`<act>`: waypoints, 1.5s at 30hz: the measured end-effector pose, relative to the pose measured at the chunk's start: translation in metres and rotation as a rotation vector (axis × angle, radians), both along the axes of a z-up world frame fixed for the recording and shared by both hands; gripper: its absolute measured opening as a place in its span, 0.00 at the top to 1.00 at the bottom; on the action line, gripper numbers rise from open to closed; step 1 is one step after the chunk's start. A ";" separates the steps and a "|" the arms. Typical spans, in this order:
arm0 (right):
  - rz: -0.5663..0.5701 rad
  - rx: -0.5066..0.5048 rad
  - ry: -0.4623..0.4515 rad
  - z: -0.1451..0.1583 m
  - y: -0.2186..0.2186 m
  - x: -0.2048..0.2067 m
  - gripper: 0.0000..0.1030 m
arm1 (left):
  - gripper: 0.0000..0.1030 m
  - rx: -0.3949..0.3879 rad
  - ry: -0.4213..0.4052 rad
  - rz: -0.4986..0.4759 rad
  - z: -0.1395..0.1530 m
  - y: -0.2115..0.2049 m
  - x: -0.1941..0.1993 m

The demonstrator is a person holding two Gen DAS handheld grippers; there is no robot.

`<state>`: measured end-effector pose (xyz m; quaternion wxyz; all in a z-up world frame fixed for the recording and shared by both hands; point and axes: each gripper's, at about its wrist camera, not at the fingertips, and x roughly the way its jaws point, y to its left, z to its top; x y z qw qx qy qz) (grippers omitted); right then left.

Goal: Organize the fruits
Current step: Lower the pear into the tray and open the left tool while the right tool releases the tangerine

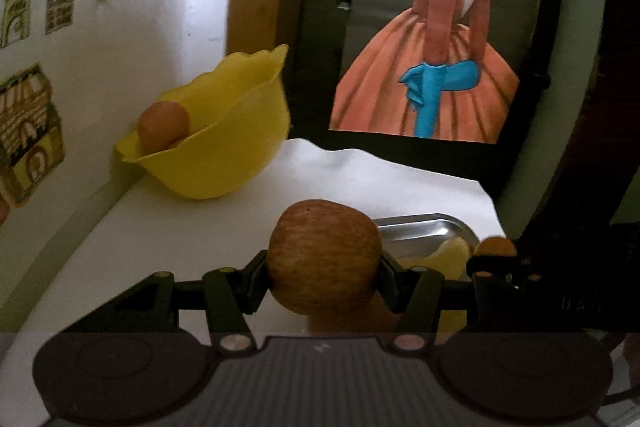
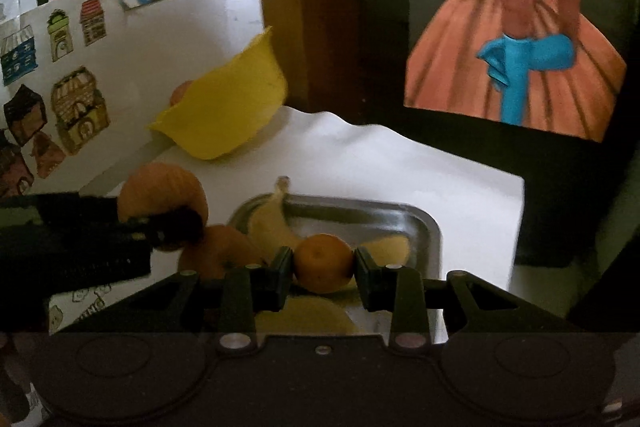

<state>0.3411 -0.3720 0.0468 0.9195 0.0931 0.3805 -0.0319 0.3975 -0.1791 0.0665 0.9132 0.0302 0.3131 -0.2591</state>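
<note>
Two tools grip: left [image 1: 324, 283] one apple [image 1: 324, 259], right [image 2: 323, 273] one orange [image 2: 324, 263]

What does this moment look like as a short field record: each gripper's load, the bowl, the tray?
left gripper: shut on apple
right gripper: shut on orange
yellow bowl: tilted against the wall, holds one round fruit
metal tray: holds banana
surface: white tabletop
</note>
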 end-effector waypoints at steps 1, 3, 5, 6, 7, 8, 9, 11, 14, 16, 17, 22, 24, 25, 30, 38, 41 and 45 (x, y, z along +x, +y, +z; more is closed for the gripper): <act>-0.008 0.003 0.005 -0.001 -0.001 -0.004 0.66 | 0.42 0.000 -0.003 -0.007 0.001 -0.002 -0.002; -0.019 0.012 0.017 -0.004 -0.004 -0.012 0.66 | 0.42 0.001 -0.002 -0.025 0.002 -0.007 -0.006; -0.032 0.023 0.032 -0.008 -0.006 -0.021 0.66 | 0.42 0.004 -0.004 -0.041 0.001 -0.012 -0.011; -0.039 0.028 0.038 -0.010 -0.008 -0.025 0.66 | 0.42 0.006 0.000 -0.050 0.001 -0.015 -0.014; -0.046 0.031 0.043 -0.011 -0.008 -0.029 0.66 | 0.42 0.005 0.006 -0.056 0.001 -0.016 -0.017; -0.051 0.033 0.047 -0.012 -0.009 -0.032 0.66 | 0.42 0.003 0.015 -0.065 0.000 -0.018 -0.020; -0.055 0.034 0.050 -0.013 -0.010 -0.035 0.66 | 0.42 0.004 0.022 -0.075 -0.001 -0.020 -0.023; -0.057 0.035 0.054 -0.015 -0.011 -0.041 0.66 | 0.42 0.008 0.035 -0.093 -0.003 -0.024 -0.030; -0.058 0.044 0.064 -0.018 -0.012 -0.046 0.66 | 0.42 0.018 0.056 -0.112 -0.008 -0.028 -0.038; -0.057 0.047 0.064 -0.020 -0.012 -0.048 0.66 | 0.42 0.026 0.069 -0.115 -0.010 -0.030 -0.042; -0.057 0.049 0.064 -0.020 -0.012 -0.049 0.66 | 0.42 0.029 0.072 -0.116 -0.012 -0.030 -0.043; -0.057 0.059 0.068 -0.025 -0.011 -0.051 0.66 | 0.42 0.051 0.085 -0.112 -0.017 -0.032 -0.047; -0.058 0.062 0.070 -0.027 -0.011 -0.051 0.66 | 0.42 0.054 0.088 -0.105 -0.018 -0.033 -0.048; -0.059 0.065 0.071 -0.028 -0.011 -0.051 0.66 | 0.42 0.055 0.090 -0.098 -0.018 -0.032 -0.049; -0.051 0.077 0.073 -0.032 -0.011 -0.051 0.66 | 0.42 0.060 0.107 -0.052 -0.021 -0.028 -0.050; -0.025 0.073 0.066 -0.033 -0.011 -0.050 0.66 | 0.42 0.076 0.127 -0.011 -0.025 -0.021 -0.049; -0.021 0.075 0.067 -0.034 -0.012 -0.050 0.66 | 0.42 0.079 0.132 0.000 -0.027 -0.020 -0.050; -0.015 0.076 0.068 -0.035 -0.012 -0.048 0.66 | 0.42 0.075 0.128 0.012 -0.027 -0.020 -0.050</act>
